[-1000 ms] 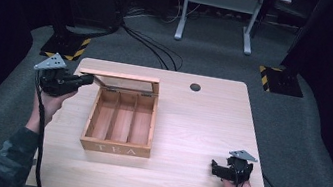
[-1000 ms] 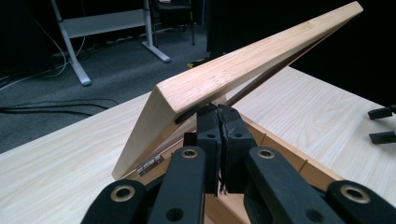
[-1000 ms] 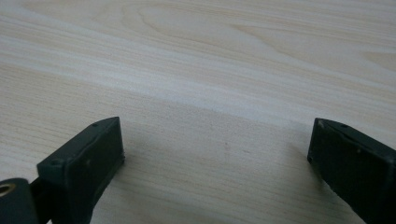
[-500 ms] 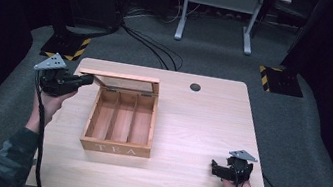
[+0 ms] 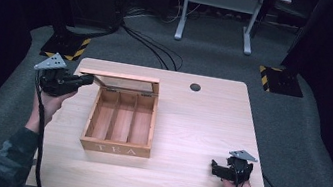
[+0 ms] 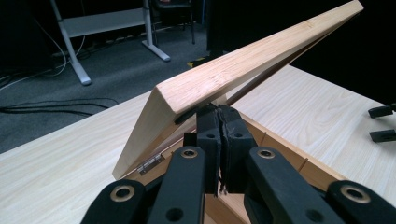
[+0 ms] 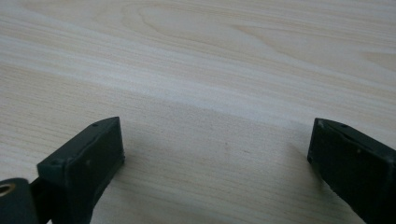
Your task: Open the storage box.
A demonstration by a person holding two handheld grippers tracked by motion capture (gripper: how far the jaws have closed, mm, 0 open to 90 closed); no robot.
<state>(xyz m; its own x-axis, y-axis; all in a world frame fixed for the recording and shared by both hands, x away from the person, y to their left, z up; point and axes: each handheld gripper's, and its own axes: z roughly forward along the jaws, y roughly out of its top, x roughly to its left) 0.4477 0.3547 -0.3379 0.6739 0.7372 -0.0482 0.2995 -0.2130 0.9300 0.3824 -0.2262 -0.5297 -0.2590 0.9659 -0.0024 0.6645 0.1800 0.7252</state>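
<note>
Reaching level under the raised lid (image 6: 243,70), left gripper (image 6: 218,122) fingers closed; right gripper (image 7: 215,154) fingers apart

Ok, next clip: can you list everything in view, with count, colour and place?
Wooden tea box with three compartments: one, light brown, "TEA" on its front, left of centre on the table, compartments look bare.
Hinged wooden lid of the box: one, light brown, raised at the box's far edge.
Light wooden table: one, pale wood grain, centre.
Round dark grommet: one, far edge of the table.
White metal stand: one, on the grey floor behind.
Yellow-black striped floor pieces: two, left and right of the table.
Black cables: several, on the floor behind.
Left gripper: black, jaws together under the lid's left end.
Right gripper: black, jaws apart, near right corner of the table.
</note>
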